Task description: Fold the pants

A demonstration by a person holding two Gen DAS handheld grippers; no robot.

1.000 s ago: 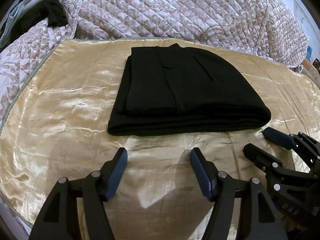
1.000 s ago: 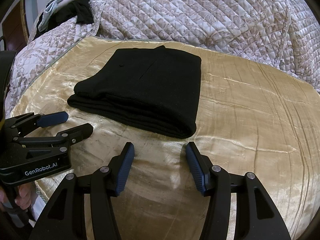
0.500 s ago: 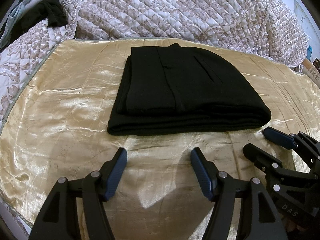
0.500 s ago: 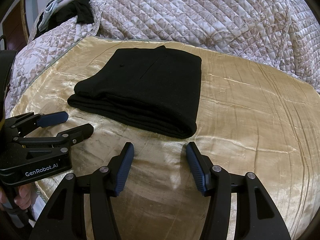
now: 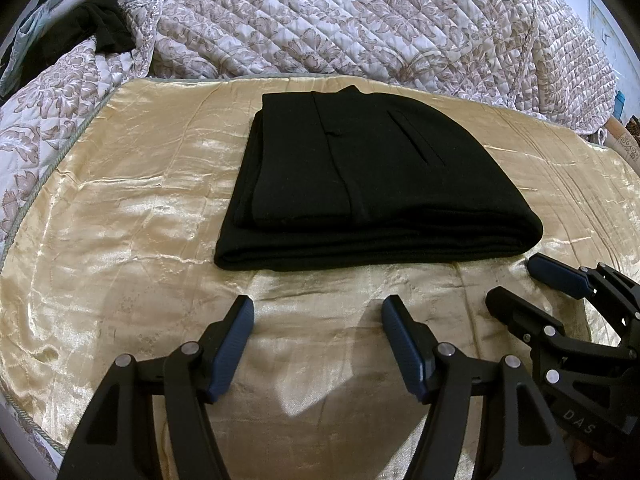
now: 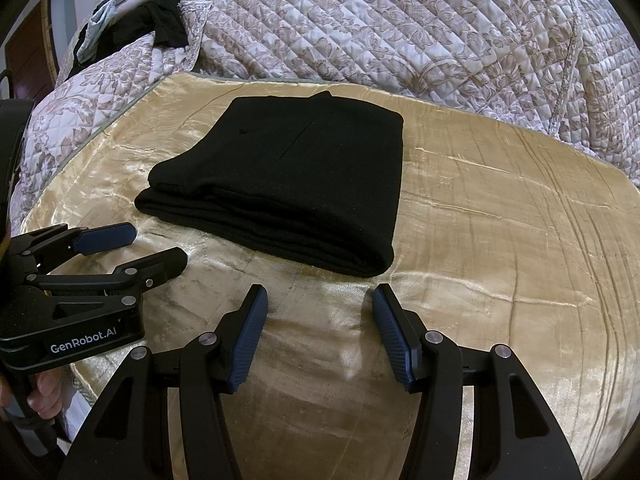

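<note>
- Nothing has moved since the earlier frames: black pants (image 5: 360,184) lie folded on the gold bedspread (image 5: 120,208).
- Left gripper (image 5: 318,312) and right gripper (image 6: 316,300) hover nearby, jaws open, empty.

Each view is taken from just behind its own fingers, angled downward across the gold bedspread (image 5: 120,208) at close range. The folded black pants (image 5: 376,184) and the quilt (image 6: 400,28) behind are shared by both views. The right gripper (image 5: 516,284) is caught at the left view's right edge, the left gripper (image 6: 156,246) at the right view's left edge.
</note>
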